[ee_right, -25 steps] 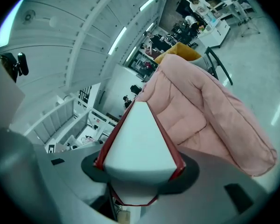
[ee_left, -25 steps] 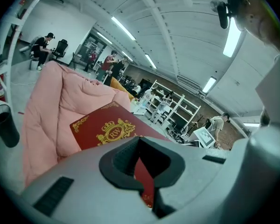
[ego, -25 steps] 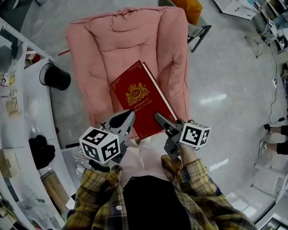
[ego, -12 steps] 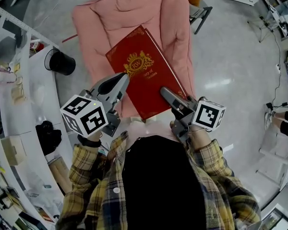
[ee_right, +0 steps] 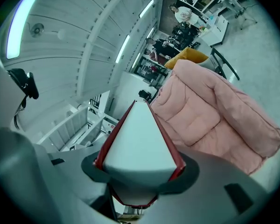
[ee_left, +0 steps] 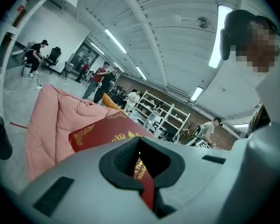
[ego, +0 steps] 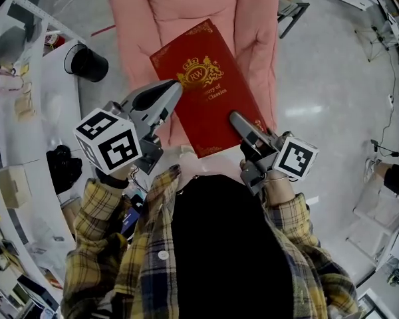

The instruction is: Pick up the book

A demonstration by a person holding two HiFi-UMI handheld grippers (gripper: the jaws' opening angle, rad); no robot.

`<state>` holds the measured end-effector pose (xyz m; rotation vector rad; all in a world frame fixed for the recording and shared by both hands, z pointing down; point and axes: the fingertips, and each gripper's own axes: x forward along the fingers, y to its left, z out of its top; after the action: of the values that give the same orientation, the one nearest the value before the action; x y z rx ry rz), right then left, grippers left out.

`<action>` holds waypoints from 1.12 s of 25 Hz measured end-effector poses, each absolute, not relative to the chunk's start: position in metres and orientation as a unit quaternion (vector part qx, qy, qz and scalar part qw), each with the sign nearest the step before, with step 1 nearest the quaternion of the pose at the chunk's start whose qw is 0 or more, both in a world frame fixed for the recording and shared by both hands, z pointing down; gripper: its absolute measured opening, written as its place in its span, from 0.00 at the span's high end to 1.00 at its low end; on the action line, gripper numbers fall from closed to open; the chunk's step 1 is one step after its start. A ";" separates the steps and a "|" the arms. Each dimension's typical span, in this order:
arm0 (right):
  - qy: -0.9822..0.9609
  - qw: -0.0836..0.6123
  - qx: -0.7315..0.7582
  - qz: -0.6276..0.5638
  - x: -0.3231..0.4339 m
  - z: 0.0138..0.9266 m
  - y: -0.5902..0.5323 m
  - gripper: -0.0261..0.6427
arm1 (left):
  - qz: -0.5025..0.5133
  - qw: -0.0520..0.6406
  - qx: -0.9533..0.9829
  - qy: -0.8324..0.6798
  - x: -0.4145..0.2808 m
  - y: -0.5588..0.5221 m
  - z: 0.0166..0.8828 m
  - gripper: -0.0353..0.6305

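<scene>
Both grippers and the book have risen toward your head camera since a second ago. Back then the book lay low on the pink quilted chair; now it looks larger and sits higher in the picture, and over the last half second it has hardly shifted.

From the head view, you hold the red book [ego: 199,85] by its near end, gold crest facing up, above the pink quilted chair [ego: 166,5]. Your left gripper [ego: 167,97] grips the near left edge and your right gripper [ego: 238,119] the near right corner. A black cup [ego: 90,64] stands on the white worktop [ego: 53,105] off to your left, where it stood before.

In the left gripper view, the fingers [ee_left: 79,185] of the left gripper [ee_left: 142,174] are pinching the book [ee_left: 107,132]. A strip of red cover with gold lettering sits clamped in the notch between them, and the rest of the cover stretches away over the chair [ee_left: 51,120]. People stand far off in the hall behind.

In the right gripper view, the fingers [ee_right: 214,190] of the right gripper [ee_right: 137,183] stand wide yet are closed on the book's [ee_right: 137,143] thickness. The pale page block, edged by the red covers, fills the gap between them. The chair [ee_right: 210,115] lies beyond it, with an orange cushion [ee_right: 189,55] behind.
</scene>
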<state>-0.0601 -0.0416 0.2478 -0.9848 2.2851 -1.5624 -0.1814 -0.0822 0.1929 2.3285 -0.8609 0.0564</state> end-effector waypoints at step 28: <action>0.775 0.086 -0.325 -0.535 -0.058 0.254 -0.045 0.58 | 0.055 0.330 0.892 -0.303 -0.158 -0.079 0.204 0.94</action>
<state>-0.0582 -0.0453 0.2542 -0.9679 2.3087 -1.5953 -0.1575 -0.0793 0.2045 2.3338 -0.7926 0.1436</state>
